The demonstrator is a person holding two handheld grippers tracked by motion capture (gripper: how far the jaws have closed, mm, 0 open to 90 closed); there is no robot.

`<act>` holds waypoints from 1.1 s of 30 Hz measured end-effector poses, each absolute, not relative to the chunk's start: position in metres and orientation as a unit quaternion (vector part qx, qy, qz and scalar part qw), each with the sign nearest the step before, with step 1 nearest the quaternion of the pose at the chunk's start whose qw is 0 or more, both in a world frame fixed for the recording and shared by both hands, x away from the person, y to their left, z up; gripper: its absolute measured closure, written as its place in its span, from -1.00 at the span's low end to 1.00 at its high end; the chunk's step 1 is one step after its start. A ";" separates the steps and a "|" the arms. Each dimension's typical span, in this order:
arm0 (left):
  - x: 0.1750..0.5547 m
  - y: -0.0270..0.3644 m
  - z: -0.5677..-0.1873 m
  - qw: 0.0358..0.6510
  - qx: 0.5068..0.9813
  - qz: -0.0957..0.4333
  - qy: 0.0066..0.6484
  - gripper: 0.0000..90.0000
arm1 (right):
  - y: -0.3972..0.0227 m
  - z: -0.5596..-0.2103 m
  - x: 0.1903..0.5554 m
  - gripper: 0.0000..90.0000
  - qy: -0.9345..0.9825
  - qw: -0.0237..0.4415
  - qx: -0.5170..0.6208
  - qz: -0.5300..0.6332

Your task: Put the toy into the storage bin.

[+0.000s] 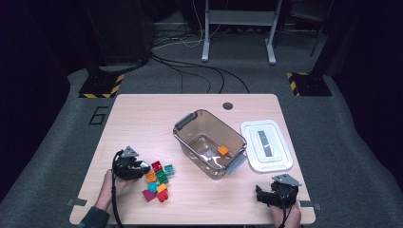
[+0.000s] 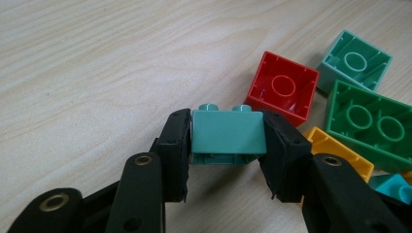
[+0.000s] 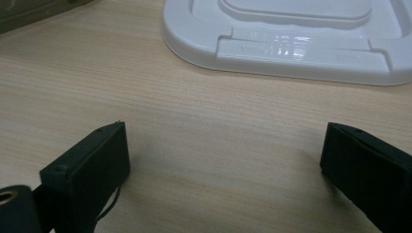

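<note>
Teal brick (image 2: 228, 136) between left fingers (image 2: 177, 145)

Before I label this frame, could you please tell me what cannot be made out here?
- Underside of the teal plastic brick, left gripper view: the left hand-held gripper covers its sides.
- Turquoise brick, same view: cut off by the gripper's arm and the edge.
- White plastic lid, right gripper view: top edge crops it.
</note>
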State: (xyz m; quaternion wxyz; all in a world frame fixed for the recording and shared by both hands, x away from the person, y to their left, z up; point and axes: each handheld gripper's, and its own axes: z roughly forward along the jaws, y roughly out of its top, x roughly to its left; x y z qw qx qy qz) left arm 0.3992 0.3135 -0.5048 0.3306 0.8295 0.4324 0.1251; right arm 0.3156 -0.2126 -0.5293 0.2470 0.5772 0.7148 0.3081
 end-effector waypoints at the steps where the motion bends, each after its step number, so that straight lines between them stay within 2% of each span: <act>1: 0.399 0.314 -0.505 0.332 0.829 0.124 0.433 0.26 | -0.213 -0.529 0.316 -0.93 0.715 0.247 0.577 0.308; 15: 0.397 0.317 -0.503 0.335 0.821 0.126 0.445 0.30 | -0.213 -0.529 0.316 -0.93 0.715 0.247 0.577 0.308; 33: 0.399 0.314 -0.472 0.345 0.826 0.144 0.422 0.30 | -0.213 -0.529 0.316 -0.93 0.715 0.247 0.577 0.308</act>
